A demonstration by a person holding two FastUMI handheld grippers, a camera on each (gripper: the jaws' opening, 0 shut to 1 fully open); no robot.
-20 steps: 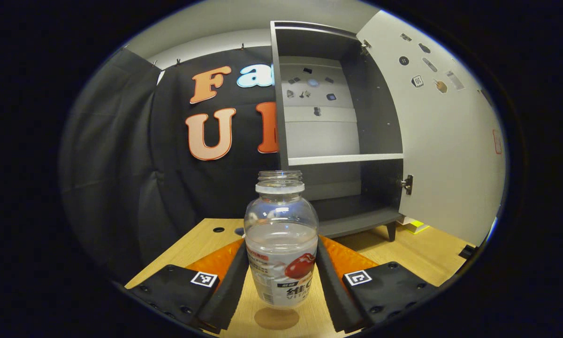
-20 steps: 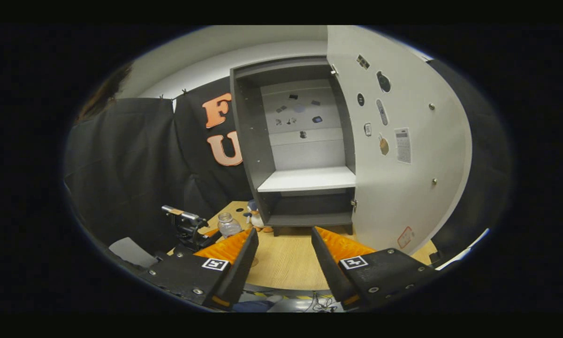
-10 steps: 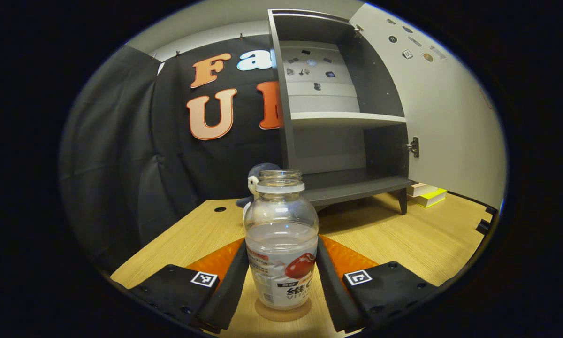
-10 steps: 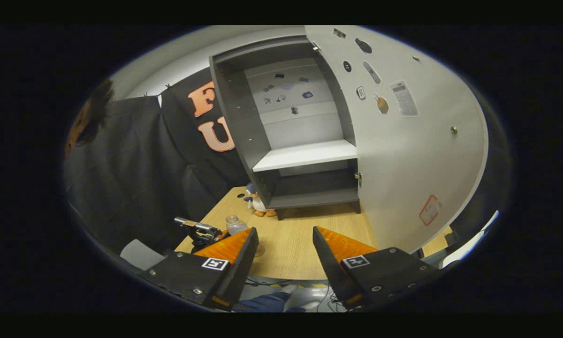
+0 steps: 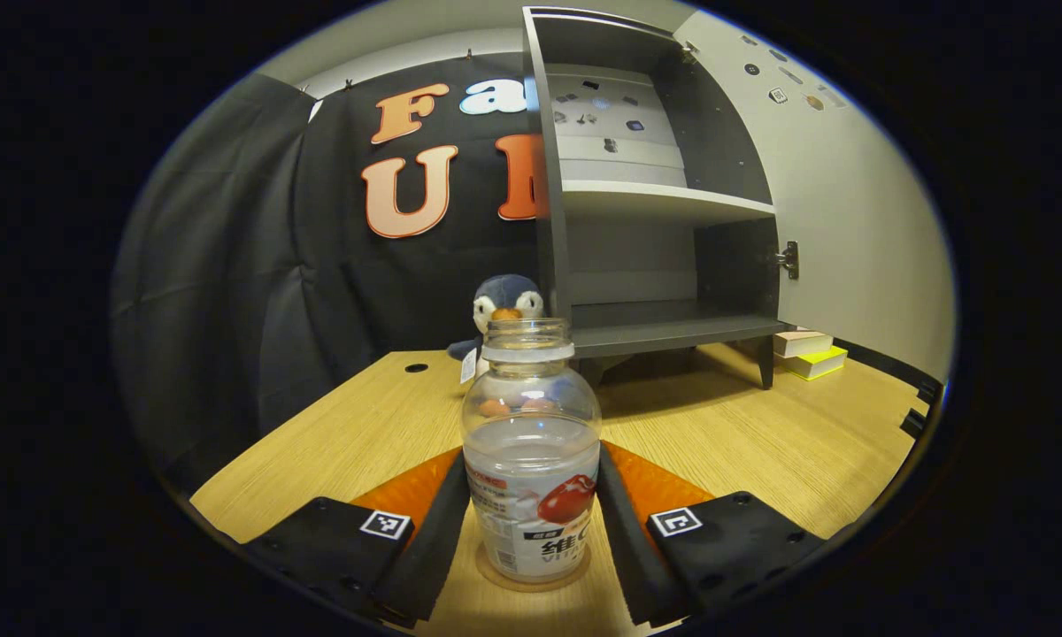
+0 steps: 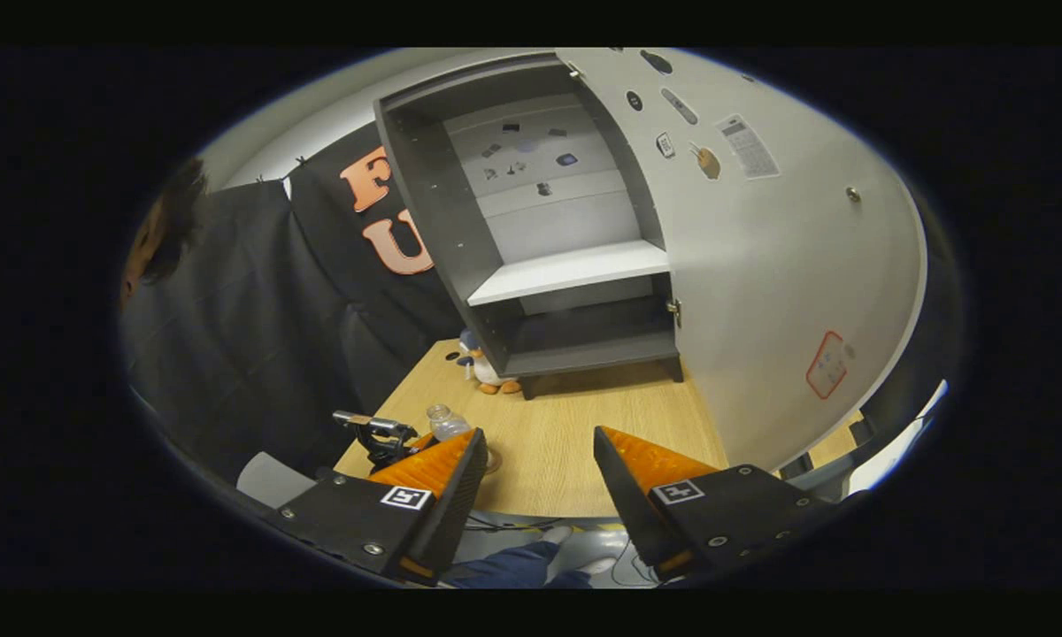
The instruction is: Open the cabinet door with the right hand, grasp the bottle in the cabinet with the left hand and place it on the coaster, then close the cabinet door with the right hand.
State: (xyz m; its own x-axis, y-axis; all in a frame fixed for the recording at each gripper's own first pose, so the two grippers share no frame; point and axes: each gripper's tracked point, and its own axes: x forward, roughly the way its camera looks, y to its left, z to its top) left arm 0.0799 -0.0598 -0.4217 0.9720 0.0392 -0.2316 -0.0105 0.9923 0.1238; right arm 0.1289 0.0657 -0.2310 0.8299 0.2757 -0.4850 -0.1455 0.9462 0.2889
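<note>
A clear, capless bottle (image 5: 531,460) with a red-and-white label stands upright between the fingers of my left gripper (image 5: 531,456), which is shut on it. Its base sits on a round brown coaster (image 5: 494,572) on the wooden table (image 5: 363,442). Behind it the grey cabinet (image 5: 664,327) has bare shelves, and its white door (image 5: 858,230) is swung wide to the right. In the right gripper view my right gripper (image 6: 538,442) hangs open above the table's near edge, well short of the door (image 6: 761,265). The left gripper (image 6: 380,435) and bottle (image 6: 447,423) lie at lower left.
A plush penguin (image 5: 500,305) sits at the cabinet's left foot, just behind the bottle. Two books (image 5: 810,354) lie on the table under the open door. A person's head (image 6: 155,239) is at the far left of the right gripper view.
The left gripper has come down with the bottle, which hung above the coaster before and now rests on it. The right gripper has drawn back and tilted, staying open.
</note>
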